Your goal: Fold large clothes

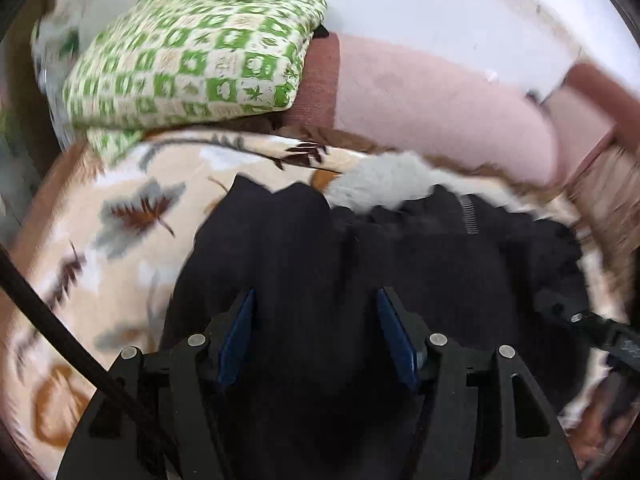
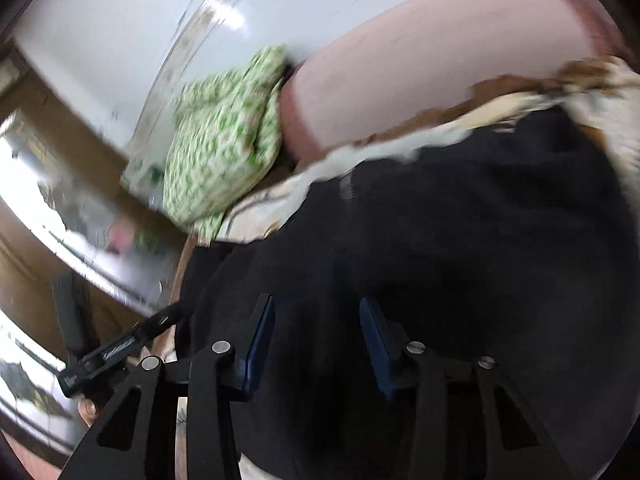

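A large black garment (image 1: 360, 264) with a zipper and a pale furry collar (image 1: 384, 180) lies on a cream blanket with a leaf print (image 1: 120, 216). My left gripper (image 1: 316, 300) is open, its blue pads apart just above the black cloth. In the right wrist view the same black garment (image 2: 460, 248) fills the lower right. My right gripper (image 2: 316, 308) is open over it, and nothing is between its pads. The other gripper's body shows at the right edge of the left wrist view (image 1: 592, 324) and at the lower left of the right wrist view (image 2: 112, 352).
A green and white checked pillow (image 1: 188, 60) lies at the head of the bed, against a pink headboard (image 1: 432, 100) and a white wall. A black cable (image 1: 60, 320) crosses the lower left. In the right wrist view the pillow (image 2: 220, 148) is left of the headboard (image 2: 420, 52).
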### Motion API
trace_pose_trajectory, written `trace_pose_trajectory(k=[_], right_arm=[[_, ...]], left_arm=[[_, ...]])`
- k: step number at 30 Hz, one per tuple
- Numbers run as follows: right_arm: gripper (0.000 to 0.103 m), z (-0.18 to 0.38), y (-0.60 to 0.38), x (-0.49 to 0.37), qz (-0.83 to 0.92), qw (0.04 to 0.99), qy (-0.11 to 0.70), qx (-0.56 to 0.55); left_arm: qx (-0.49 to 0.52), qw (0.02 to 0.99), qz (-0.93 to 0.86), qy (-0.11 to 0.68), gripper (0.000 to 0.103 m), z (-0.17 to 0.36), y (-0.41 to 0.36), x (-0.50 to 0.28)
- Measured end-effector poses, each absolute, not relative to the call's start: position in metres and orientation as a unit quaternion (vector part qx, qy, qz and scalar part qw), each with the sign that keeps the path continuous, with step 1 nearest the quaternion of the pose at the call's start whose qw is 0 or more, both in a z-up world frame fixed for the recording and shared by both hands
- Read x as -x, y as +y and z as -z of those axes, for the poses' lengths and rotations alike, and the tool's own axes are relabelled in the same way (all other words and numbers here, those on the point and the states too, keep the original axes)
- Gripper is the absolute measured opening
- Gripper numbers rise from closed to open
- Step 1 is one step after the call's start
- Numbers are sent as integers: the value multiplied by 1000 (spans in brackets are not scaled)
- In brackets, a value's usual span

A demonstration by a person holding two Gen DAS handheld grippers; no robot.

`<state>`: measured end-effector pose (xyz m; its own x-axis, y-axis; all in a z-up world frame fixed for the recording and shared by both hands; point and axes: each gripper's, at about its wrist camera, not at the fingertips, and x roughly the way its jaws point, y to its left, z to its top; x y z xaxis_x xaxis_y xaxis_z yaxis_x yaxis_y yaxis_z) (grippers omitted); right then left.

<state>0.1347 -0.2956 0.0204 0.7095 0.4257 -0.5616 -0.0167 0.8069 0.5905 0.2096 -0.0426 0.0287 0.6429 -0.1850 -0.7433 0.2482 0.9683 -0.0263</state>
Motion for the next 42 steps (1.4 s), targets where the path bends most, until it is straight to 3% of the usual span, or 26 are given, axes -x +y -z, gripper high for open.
trace_pose_trajectory(k=[3,5,10,19,27,28,30,32,38,42], right_arm=[[37,-2,-305,-163,-90,881,366,-285],[13,11,-327,-178,-72,873,370,-311],[0,23,-377,-176,-47,860,344,-373],[0,66,-466,-141,27,808,278,-518],[0,40,-470,-126,38,828,300,-473],[1,31,-470,-118,46,834,297,-463],[13,13,-469,-98,85,846,288,-440],[30,-3,-474,-72,110,853,277,-430],[49,-33,-442,-7,112,873,273,-389],[50,-32,-394,18,103,889,295,-335]], left_arm=[[-90,903,76,412,65,-5,-57,-241],[-75,899,64,426,68,4,-52,-260],[6,884,61,463,82,15,-20,-294],[94,873,99,469,88,29,5,-300],[128,873,105,459,88,6,29,-280],[123,876,101,455,88,1,31,-277],[104,888,90,439,88,-14,38,-263],[64,903,62,421,88,-34,40,-244],[5,930,9,367,88,-76,52,-190],[-14,948,-21,316,88,-100,55,-138]])
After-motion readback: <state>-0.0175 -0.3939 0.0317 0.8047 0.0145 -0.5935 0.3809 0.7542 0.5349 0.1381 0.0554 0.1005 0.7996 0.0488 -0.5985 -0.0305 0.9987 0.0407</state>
